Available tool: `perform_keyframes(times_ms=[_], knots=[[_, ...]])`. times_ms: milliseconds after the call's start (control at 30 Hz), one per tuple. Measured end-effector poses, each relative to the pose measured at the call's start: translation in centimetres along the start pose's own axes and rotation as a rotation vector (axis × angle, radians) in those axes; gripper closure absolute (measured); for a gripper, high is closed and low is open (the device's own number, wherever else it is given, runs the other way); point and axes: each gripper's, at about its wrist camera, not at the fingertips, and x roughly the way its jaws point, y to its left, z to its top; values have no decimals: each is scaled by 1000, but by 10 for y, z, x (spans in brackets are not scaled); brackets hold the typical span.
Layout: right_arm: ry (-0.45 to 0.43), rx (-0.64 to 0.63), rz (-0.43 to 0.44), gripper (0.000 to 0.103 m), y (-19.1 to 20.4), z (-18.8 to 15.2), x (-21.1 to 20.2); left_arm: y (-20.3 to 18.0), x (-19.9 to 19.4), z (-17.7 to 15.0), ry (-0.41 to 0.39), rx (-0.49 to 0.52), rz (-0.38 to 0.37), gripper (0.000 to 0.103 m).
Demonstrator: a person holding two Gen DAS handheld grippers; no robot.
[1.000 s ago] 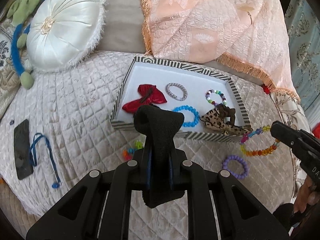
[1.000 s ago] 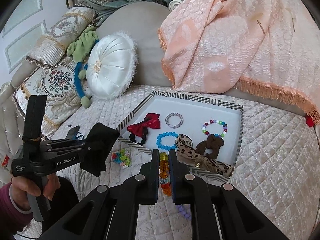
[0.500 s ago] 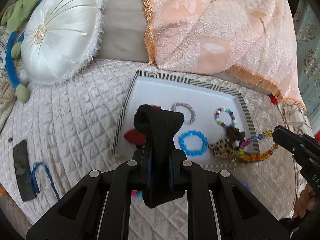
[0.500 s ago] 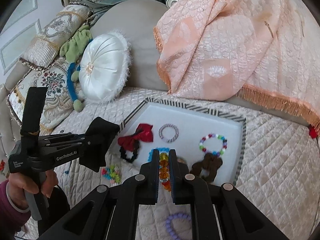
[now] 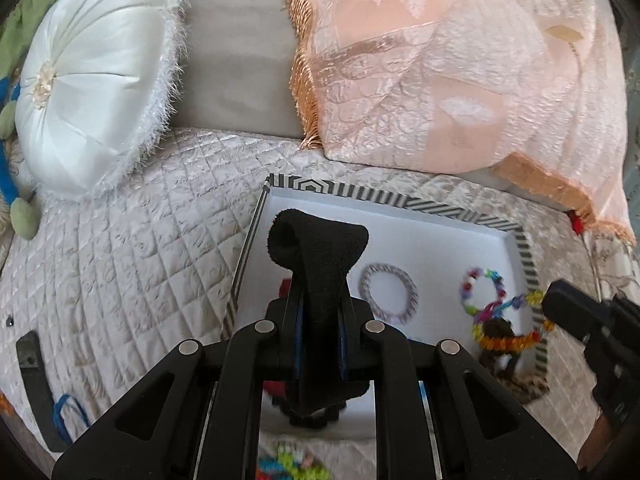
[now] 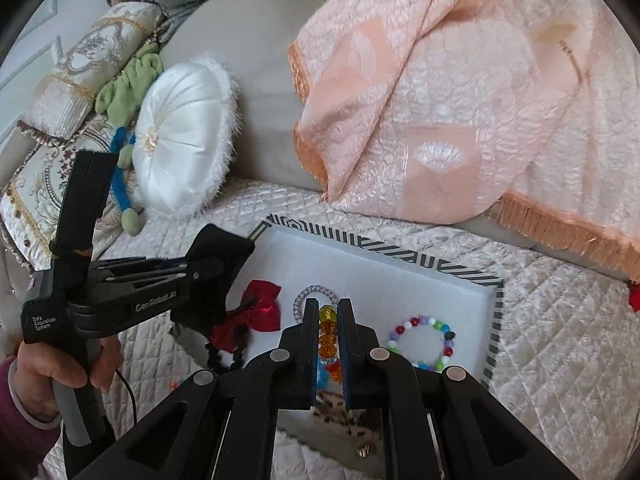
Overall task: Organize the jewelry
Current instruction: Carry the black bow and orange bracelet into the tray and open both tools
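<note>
Jewelry tray (image 6: pixel 495 308) sits on the quilted bed, near the peach throw (image 6: pixel 440 100). My right hand-held gripper (image 6: pixel 328 344) is clamped on a bead bracelet (image 6: pixel 329 340), which hangs over the tray's right side. My left hand-held gripper (image 5: pixel 318 312) pinches a black cloth (image 5: pixel 320 248), perhaps a pouch, over the tray's left part. Inside lie a red bow (image 6: pixel 256 312), silver ring bracelet (image 5: pixel 388 292) and multicolour bracelet (image 6: pixel 424 344).
</note>
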Motion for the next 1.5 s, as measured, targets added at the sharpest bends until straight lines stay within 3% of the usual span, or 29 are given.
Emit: perform_keyframes(times_ms=[333,500,1033,1133,1233,1267,1367,1500], knots=[[80,22,13,95,-10,3,59,-7,48,16,44,13,34,91],[103,53,-35,95,-29,3,81,-9,66,22,66,10,42,91],[151,102,-93,95,-54,-6,111,-13,96,29,96,-5,49,91],[159,118,-91,95,-56,-7,110,-12,97,28,93,-2,50,82],[160,124,-96,93,-57,-9,107,-11,97,25,101,-8,57,59],[157,125,-100,88,-57,-10,105,-10,97,24,100,-11,54,55],[154,140,-95,73,-59,-13,101,-8,95,20,97,-6,70,54],[144,161,-93,73,-59,-15,93,-8,84,18,81,4,80,53]])
